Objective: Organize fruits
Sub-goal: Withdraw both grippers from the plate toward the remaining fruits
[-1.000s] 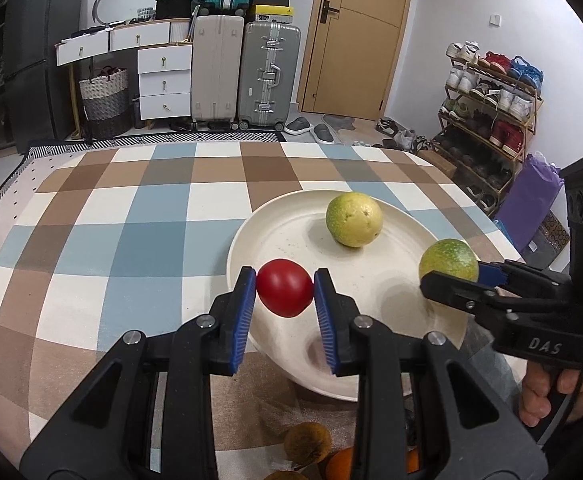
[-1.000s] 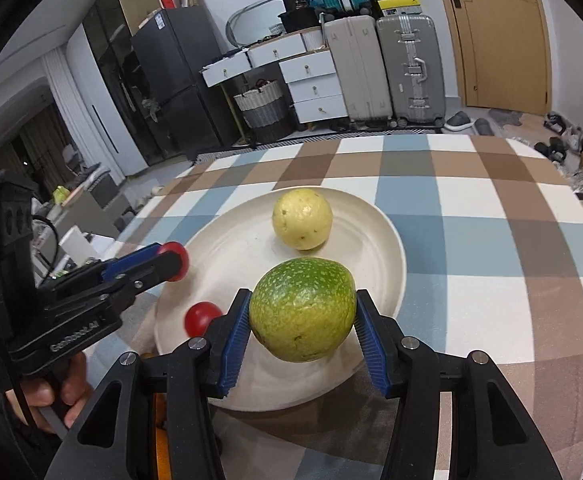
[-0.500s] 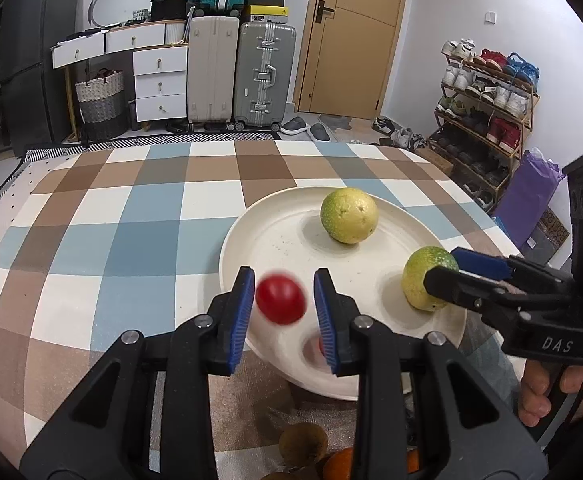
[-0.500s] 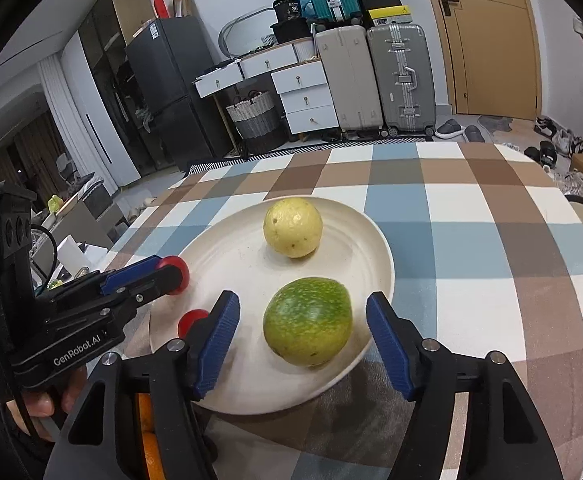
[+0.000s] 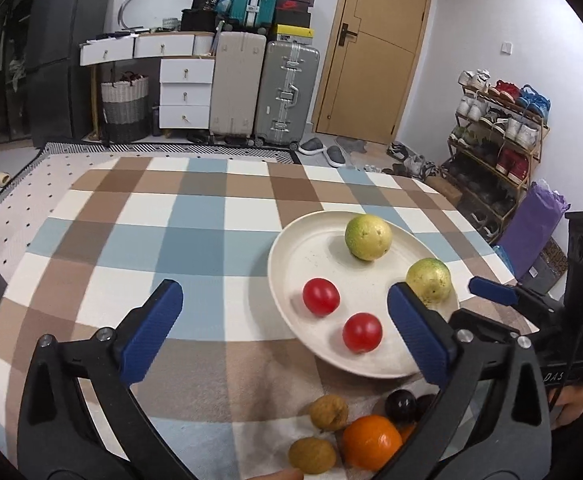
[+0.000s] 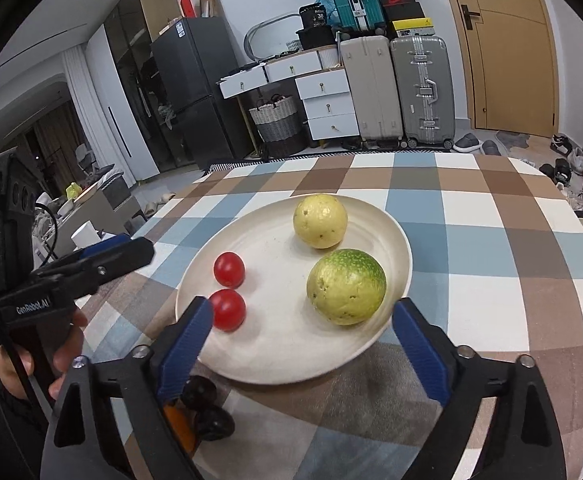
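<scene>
1. Left gripper (image 5: 283,328), tilted down over the checked table (image 5: 195,224) at lower centre; jaws have just been opening, now spread wide, gripping nothing.
2. Right gripper (image 6: 301,338), tilted down; jaws likewise just opened wide, empty.
3. Round cream plate (image 6: 291,352) carries two red tomatoes (image 6: 229,269) and two yellow-green round fruits (image 6: 345,286), centre frame.

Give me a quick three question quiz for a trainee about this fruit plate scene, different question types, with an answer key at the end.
1. How many fruits lie on the plate?
2. True or false: the right gripper is clamped on the green fruit.
3. Which fruits sit nearest the left gripper: A) the two red tomatoes, B) the yellow fruit?

Key
1. Four: two red tomatoes, one yellow fruit, one green fruit.
2. False. Its jaws have just been opening and stand clear of the fruit, which rests on the plate.
3. A.
</scene>
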